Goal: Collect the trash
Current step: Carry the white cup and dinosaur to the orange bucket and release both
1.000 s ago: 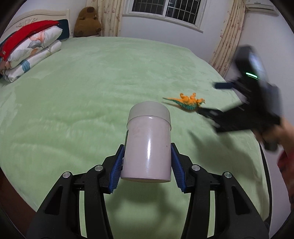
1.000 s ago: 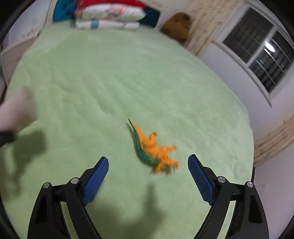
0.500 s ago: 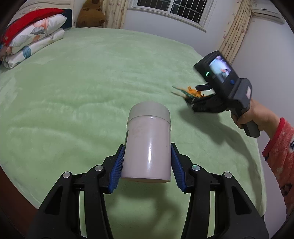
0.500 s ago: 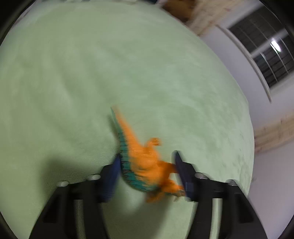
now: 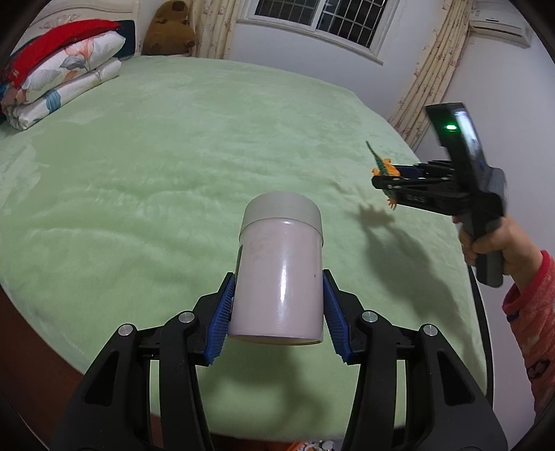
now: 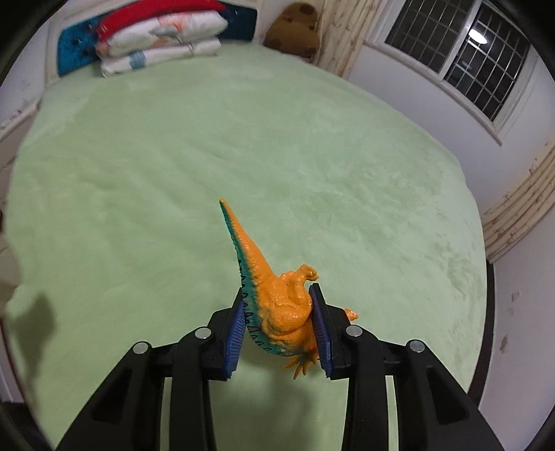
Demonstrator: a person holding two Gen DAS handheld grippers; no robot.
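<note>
Item: toy dinosaur [image 6: 277,305] — my right gripper [image 6: 277,329] was closing on its lumpy body; it might twist out. Left gripper [image 5: 277,312] clamped the jar [image 5: 281,270].

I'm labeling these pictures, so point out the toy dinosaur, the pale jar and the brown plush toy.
toy dinosaur [image 6: 277,305], right wrist view, orange body.
pale jar [image 5: 279,281], left wrist view, side wall.
brown plush toy [image 5: 170,29], left wrist view, its body.
</note>
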